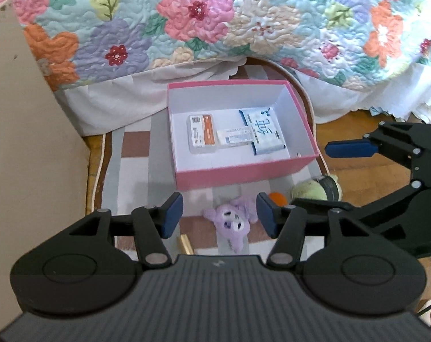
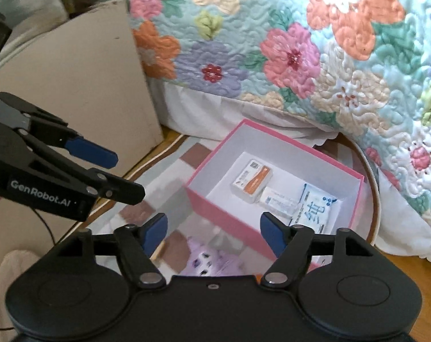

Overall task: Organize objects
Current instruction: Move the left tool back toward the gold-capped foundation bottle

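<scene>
Three packets lie in the pink box (image 1: 244, 131) ahead of both empty, half-open hand-held grippers (image 1: 219, 213) (image 2: 214, 235); below them a purple plush (image 1: 234, 222) and, seemingly, a ball (image 1: 315, 191) remain unsorted.

Pink box (image 1: 238, 171), white inside; quilt (image 1: 215, 14) pale blue with pink, orange and lilac flowers; purple plush toy (image 1: 232, 219); checked grey-and-brown rug (image 1: 135, 154).
</scene>
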Available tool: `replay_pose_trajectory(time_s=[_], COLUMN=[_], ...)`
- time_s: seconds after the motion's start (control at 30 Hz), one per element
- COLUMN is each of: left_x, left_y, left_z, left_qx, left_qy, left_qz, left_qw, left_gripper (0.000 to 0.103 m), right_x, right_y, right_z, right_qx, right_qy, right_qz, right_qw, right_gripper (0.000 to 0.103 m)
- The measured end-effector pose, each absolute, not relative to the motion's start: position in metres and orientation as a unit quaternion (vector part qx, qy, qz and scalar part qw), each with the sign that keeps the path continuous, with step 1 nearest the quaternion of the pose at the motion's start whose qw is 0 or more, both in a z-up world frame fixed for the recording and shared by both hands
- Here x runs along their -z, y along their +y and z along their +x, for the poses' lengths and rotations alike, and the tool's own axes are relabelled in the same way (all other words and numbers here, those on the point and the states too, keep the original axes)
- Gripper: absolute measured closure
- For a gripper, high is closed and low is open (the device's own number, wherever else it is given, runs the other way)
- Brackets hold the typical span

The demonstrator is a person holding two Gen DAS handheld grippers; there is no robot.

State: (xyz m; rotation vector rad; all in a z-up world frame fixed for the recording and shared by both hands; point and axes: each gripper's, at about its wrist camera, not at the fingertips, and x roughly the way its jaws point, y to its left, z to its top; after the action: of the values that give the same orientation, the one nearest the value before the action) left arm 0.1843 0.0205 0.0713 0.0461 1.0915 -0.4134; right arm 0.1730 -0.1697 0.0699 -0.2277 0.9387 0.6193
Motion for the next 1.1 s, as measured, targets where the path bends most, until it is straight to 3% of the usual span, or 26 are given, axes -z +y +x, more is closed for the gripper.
replay_pose_trajectory(time_s=[0.3,0.57,1.1], left_x=[-0.059,-0.016,0.085], left_y=[0.042,0.054,0.067], left_z=[0.138,0.124,0.139], left_qx=[0.201,0.202,0.169], left_qy=[0.522,0.540,0.537], left_qz=[0.015,0.000,-0.029], left_qw=[0.829,0.817,0.826], left_gripper=[0.042,0.035,0.019], right_x=[-0.072,-0.055,0.038], right_y=[-0.174,-0.160,-0.135], right_z=[0.123,0.094,0.102], right_qx=[-0.354,-0.400,-0.418], right_qy=[0.462,0.440,0.407], right_qz=[-0.092,-0.100,-0.106], right_qw=[0.808,0.798,0.805], right_gripper=[0.020,0.020,0.020])
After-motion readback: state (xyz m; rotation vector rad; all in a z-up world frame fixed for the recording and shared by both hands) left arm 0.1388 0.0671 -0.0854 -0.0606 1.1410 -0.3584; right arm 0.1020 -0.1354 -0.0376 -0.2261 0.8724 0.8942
